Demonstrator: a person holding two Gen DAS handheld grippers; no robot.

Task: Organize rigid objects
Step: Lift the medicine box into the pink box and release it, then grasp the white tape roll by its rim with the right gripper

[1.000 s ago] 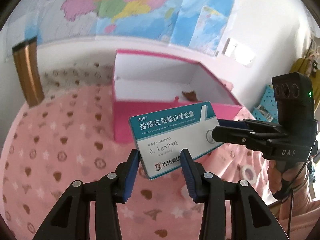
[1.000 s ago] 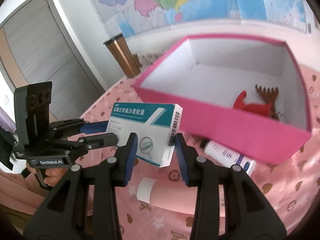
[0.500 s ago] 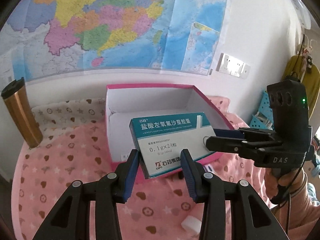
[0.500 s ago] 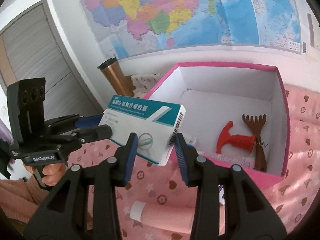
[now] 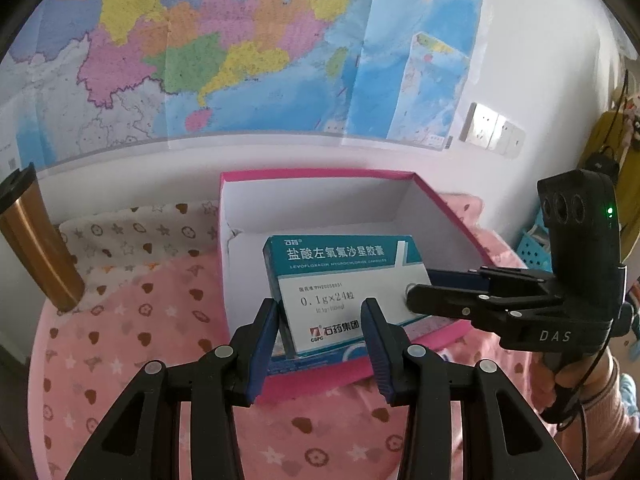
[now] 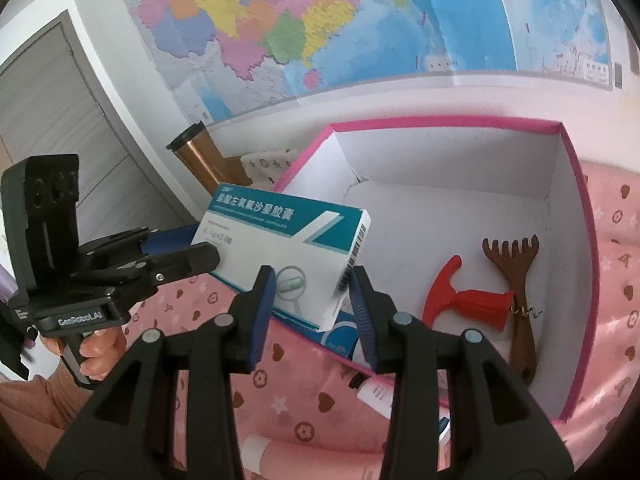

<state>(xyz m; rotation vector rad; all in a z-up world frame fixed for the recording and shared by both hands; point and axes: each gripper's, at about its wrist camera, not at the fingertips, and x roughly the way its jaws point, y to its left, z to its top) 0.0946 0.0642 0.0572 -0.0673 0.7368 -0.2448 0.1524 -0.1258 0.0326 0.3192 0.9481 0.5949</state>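
A teal and white medicine box [image 5: 344,288] is held in the air over the near left corner of the open pink box [image 5: 320,178]. My left gripper [image 5: 322,344] is shut on the medicine box's near end. My right gripper [image 6: 314,312] is shut on its other end [image 6: 288,256]. Each gripper shows in the other's view: the right gripper [image 5: 416,298] comes in from the right and the left gripper [image 6: 200,254] from the left. Inside the pink box [image 6: 576,272] lie a red T-handled piece [image 6: 464,300] and a brown rake [image 6: 516,292].
A copper tumbler [image 5: 36,240] stands at the left by the wall. A pink patterned cloth [image 5: 140,320] covers the table. A white tube [image 6: 376,394] lies against the pink box's near wall, and a pink tube [image 6: 304,456] lies nearer. A map hangs on the wall behind.
Both grippers have carried the medicine box up and forward, from in front of the pink box's near wall to over its inside. Both grips are unchanged.
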